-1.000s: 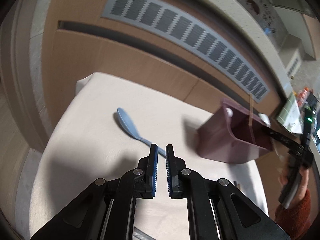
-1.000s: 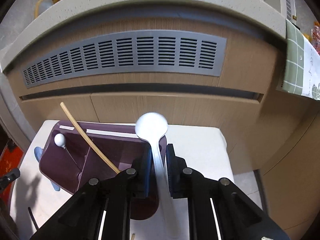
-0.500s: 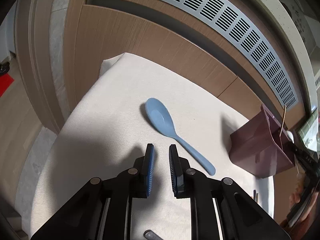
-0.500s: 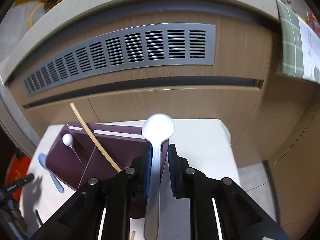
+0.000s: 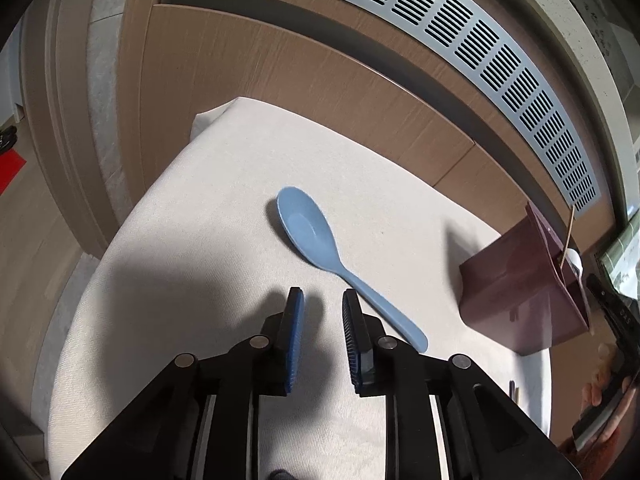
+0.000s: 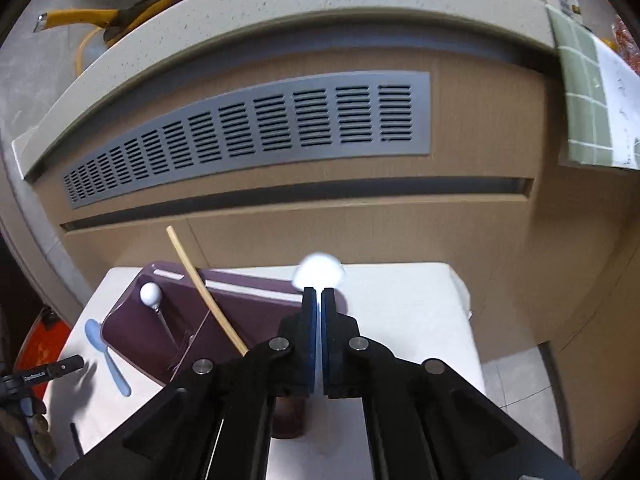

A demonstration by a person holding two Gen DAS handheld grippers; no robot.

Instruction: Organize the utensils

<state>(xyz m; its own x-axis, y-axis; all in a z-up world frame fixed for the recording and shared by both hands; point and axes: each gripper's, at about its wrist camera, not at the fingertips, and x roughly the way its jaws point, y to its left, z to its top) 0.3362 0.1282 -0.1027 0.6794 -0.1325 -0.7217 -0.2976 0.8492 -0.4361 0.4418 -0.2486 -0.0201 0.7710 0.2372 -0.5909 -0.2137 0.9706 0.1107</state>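
A light blue spoon [image 5: 328, 256] lies on the white cloth-covered table [image 5: 224, 208], bowl to the far left; it also shows in the right wrist view [image 6: 106, 354]. My left gripper [image 5: 322, 300] is open and empty, just above the table with its right finger over the spoon's handle. A maroon utensil holder [image 5: 524, 288] stands at the right, also seen in the right wrist view [image 6: 176, 320], holding a wooden chopstick [image 6: 204, 288] and a white-ball-tipped utensil [image 6: 150, 294]. My right gripper [image 6: 319, 294] is shut on a white spoon [image 6: 319, 272] held over the holder's right end.
A wooden cabinet front with a grey vent grille [image 6: 256, 132] rises right behind the table. A counter ledge [image 6: 280, 12] overhangs above it. A dark thin item [image 5: 513, 390] lies near the table's right front edge.
My left gripper has opened wider and come closer to the blue spoon's handle. The white spoon has slid down between my right fingers, so only its bowl shows above them.
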